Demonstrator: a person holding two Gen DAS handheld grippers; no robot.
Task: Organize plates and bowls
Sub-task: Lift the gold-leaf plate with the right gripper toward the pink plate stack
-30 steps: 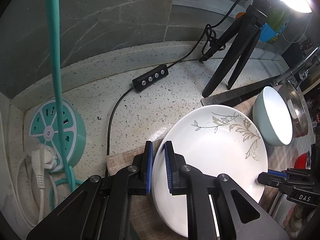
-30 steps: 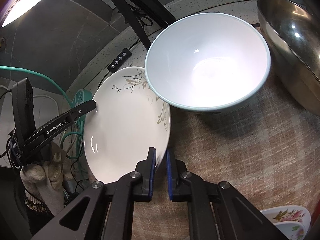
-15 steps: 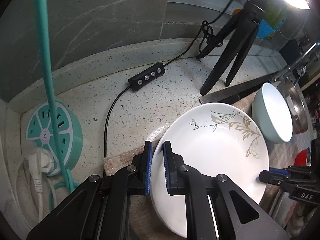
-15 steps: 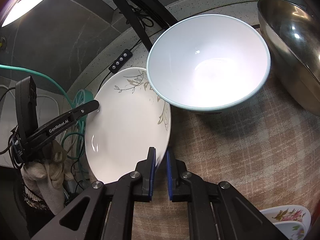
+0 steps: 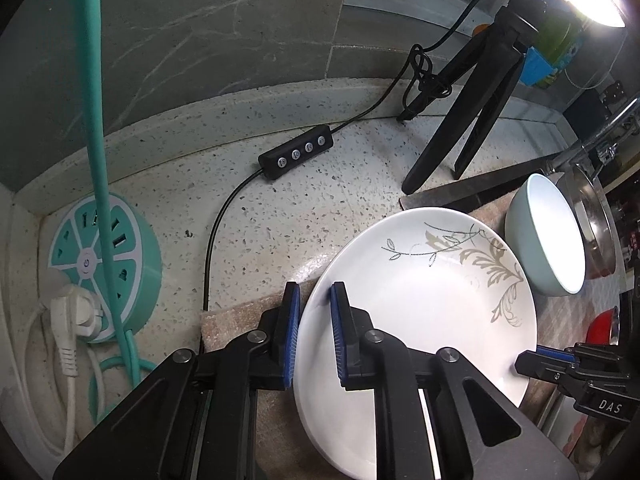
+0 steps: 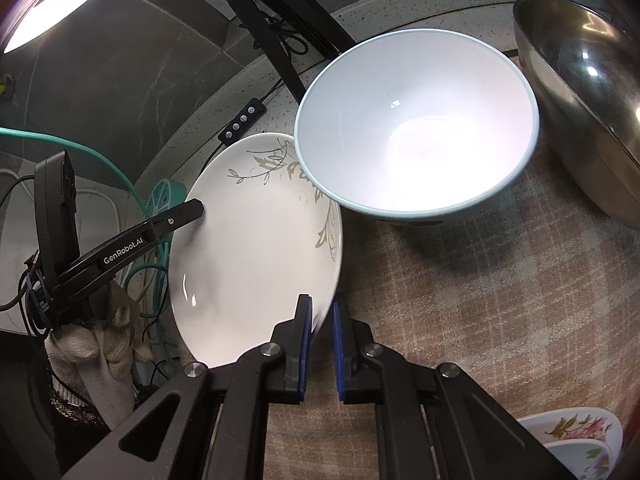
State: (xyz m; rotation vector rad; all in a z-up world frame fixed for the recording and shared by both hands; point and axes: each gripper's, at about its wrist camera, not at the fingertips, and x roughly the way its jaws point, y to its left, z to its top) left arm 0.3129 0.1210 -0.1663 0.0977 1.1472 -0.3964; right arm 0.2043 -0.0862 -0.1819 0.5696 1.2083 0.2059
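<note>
The left gripper [image 5: 314, 334] is opening, its jaws loosening around the rim of the white plate [image 5: 416, 312], suggesting release. At lower centre, the right gripper [image 6: 320, 344] remains clamped on the opposite rim, beside the pale blue bowl [image 6: 416, 124] on the desk [image 5: 320, 200].

Two close wrist fisheyes angled steeply down from opposite sides, both showing the plate [image 5: 416, 304] and bowl [image 6: 416, 120]
</note>
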